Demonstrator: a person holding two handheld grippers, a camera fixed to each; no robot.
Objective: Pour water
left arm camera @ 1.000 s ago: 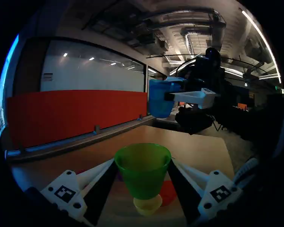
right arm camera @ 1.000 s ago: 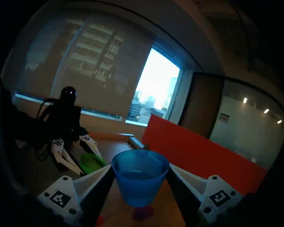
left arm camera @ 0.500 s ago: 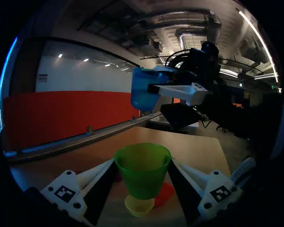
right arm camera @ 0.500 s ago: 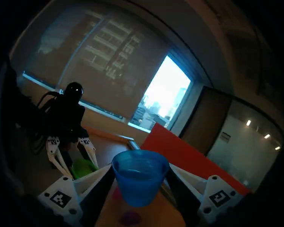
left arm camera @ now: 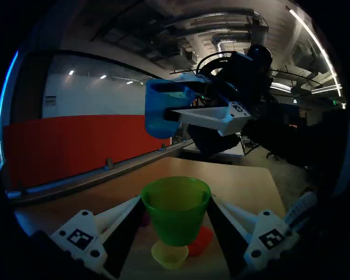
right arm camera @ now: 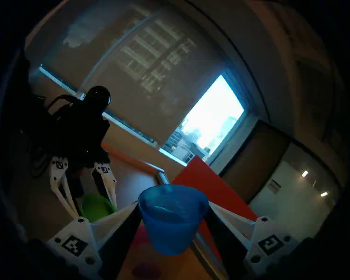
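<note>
In the left gripper view my left gripper (left arm camera: 176, 210) is shut on a green cup (left arm camera: 176, 214), held upright above the wooden table (left arm camera: 240, 179). Up and to the left of it hangs a blue cup (left arm camera: 162, 114), tilted and clamped by the right gripper (left arm camera: 200, 115). In the right gripper view my right gripper (right arm camera: 173, 223) is shut on that blue cup (right arm camera: 172, 225), which holds water. The green cup (right arm camera: 95, 206) sits lower left there, between the left gripper's white fingers (right arm camera: 62, 186).
Small yellow (left arm camera: 169, 255), red (left arm camera: 200, 240) and purple (left arm camera: 144, 219) cups lie on the table under the green cup. A red partition (left arm camera: 77, 142) runs along the table's far side. A bright window (right arm camera: 207, 116) is behind. The table's right edge drops to the floor.
The blue cup and right gripper have moved closer and leftward, over the green cup, and tilted further. The left gripper with the green cup has stayed nearly still.
</note>
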